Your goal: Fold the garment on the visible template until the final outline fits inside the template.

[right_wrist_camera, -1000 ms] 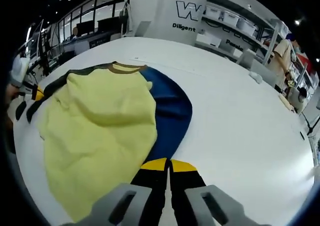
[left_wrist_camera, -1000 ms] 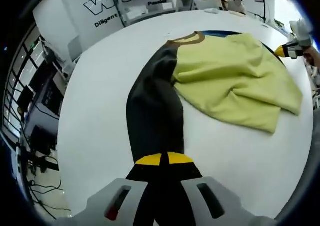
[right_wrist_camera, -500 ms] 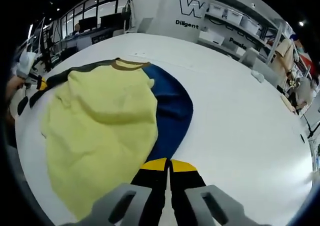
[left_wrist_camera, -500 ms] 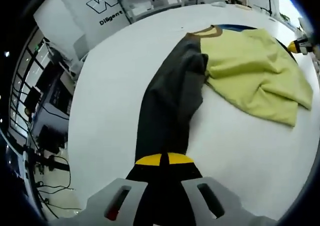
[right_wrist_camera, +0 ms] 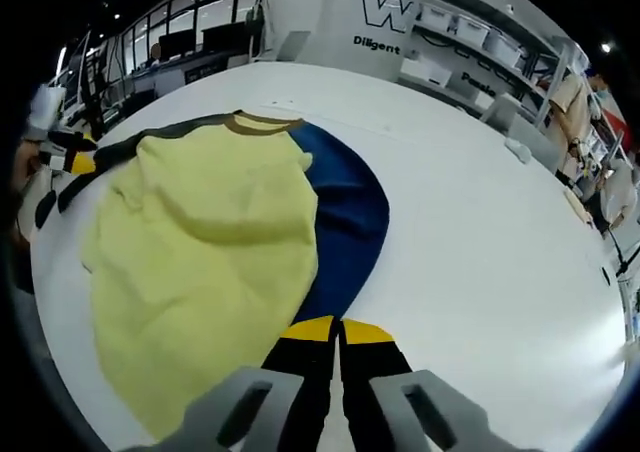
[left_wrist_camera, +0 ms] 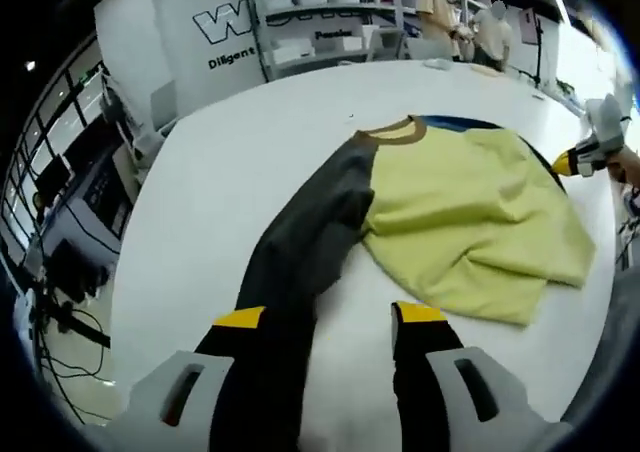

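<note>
My left tongs (left_wrist_camera: pixel 330 324) stand spread in the left gripper view, jaws well apart, with the dark grey sleeve (left_wrist_camera: pixel 300 247) of the garment (left_wrist_camera: pixel 455 222) lying by the left jaw rather than pinched — I judge it loose on the white worktop (left_wrist_camera: pixel 230 162). The sleeve runs away from me to the brown collar (left_wrist_camera: pixel 392 132). The yellow-green body is rumpled, its hem towards me, and a sliver of blue shows beyond the collar. At the far right edge the right tongs (left_wrist_camera: pixel 568 162) sit at the garment's other side, too small to read there. Shelves and two people stand behind the worktop.

In the right gripper view my right tongs (right_wrist_camera: pixel 338 334) are pressed together on the cuff end of the blue sleeve (right_wrist_camera: pixel 345 222), which curves away towards the collar (right_wrist_camera: pixel 262 124). The yellow-green body (right_wrist_camera: pixel 200 242) lies left of it, still lumpy. At the far left edge the left tongs (right_wrist_camera: pixel 70 162) are near the grey sleeve.

I cannot make out any template outline on the worktop. As I judge it, little is done — both sleeves lie stretched out from the body and no fold is made. Sleeves, then body, remain to be folded in.
</note>
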A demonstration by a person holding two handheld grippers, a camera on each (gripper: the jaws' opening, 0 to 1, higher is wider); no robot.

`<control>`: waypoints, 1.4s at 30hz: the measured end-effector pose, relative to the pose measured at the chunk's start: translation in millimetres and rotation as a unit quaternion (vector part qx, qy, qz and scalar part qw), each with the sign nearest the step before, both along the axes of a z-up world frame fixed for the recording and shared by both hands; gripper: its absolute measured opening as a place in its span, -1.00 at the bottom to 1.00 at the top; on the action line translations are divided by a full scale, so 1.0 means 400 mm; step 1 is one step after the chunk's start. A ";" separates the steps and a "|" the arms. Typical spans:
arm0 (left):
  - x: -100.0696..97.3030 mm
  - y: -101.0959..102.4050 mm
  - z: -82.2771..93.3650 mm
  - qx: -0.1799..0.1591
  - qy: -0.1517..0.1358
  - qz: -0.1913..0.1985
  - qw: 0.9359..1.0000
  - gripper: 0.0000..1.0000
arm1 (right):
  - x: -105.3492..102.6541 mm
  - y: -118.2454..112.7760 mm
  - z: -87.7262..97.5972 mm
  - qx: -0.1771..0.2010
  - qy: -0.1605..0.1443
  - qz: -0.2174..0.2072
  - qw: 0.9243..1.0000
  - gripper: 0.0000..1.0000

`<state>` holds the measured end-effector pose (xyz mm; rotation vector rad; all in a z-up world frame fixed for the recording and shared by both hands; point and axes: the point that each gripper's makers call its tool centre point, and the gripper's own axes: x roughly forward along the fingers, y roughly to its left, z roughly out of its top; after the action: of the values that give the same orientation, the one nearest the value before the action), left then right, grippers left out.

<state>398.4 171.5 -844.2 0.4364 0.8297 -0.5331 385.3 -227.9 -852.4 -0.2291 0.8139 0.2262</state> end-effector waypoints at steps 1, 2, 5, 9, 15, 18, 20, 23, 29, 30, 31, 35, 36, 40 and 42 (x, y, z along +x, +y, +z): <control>-0.002 0.002 0.002 0.003 0.000 0.006 1.000 0.14 | 0.000 0.004 0.004 0.012 -0.005 -0.003 1.000 -1.00; -0.004 0.009 0.004 0.010 0.000 0.020 1.000 0.16 | -0.001 0.007 0.007 0.019 -0.007 -0.005 1.000 -1.00; -0.032 -0.018 0.015 -0.026 0.013 0.032 0.999 0.23 | -0.013 0.005 0.018 0.029 -0.007 -0.014 0.999 -1.00; -0.068 -0.049 0.041 -0.056 0.009 0.043 0.997 0.36 | -0.041 0.027 0.035 0.079 -0.012 -0.033 0.996 -1.00; -0.196 -0.135 0.054 -0.104 0.009 0.045 0.993 0.50 | -0.135 0.112 0.062 0.149 -0.012 -0.026 0.988 -1.00; -0.221 -0.142 0.039 -0.088 0.009 0.047 0.995 0.55 | -0.171 0.134 0.066 0.167 -0.007 -0.027 0.986 -1.00; -0.224 -0.141 0.035 -0.078 0.000 0.046 0.996 0.54 | -0.185 0.141 0.066 0.169 -0.006 -0.026 0.985 -1.00; -0.229 -0.141 0.026 -0.076 0.003 0.055 0.996 0.53 | -0.204 0.140 0.066 0.165 -0.007 -0.025 0.986 -1.00; -0.238 -0.169 -0.005 -0.072 0.012 0.044 0.996 0.46 | -0.233 0.126 0.051 0.171 -0.006 -0.044 0.984 -1.00; -0.239 -0.170 -0.007 -0.072 0.013 0.043 0.996 0.41 | -0.235 0.125 0.050 0.171 -0.007 -0.044 0.984 -1.00; -0.240 -0.171 -0.010 -0.072 0.013 0.041 0.996 0.36 | -0.237 0.124 0.049 0.171 -0.007 -0.045 0.984 -1.00; -0.248 -0.173 -0.023 -0.074 0.021 0.040 0.996 0.14 | -0.249 0.112 0.037 0.163 -0.007 -0.051 0.985 -1.00; -0.248 -0.173 -0.024 -0.075 0.022 0.041 0.996 0.07 | -0.250 0.110 0.034 0.161 -0.006 -0.051 0.986 -1.00; -0.251 -0.174 -0.025 -0.083 0.023 0.043 0.995 -0.10 | -0.260 0.096 0.020 0.145 -0.004 -0.055 0.988 -1.00; -0.252 -0.173 -0.024 -0.088 0.022 0.046 0.995 -0.18 | -0.267 0.092 0.009 0.146 0.001 -0.060 0.987 -1.00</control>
<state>297.4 102.1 -853.9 0.2252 0.8327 -0.5260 278.5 -190.9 -848.8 0.0953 0.7841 0.2295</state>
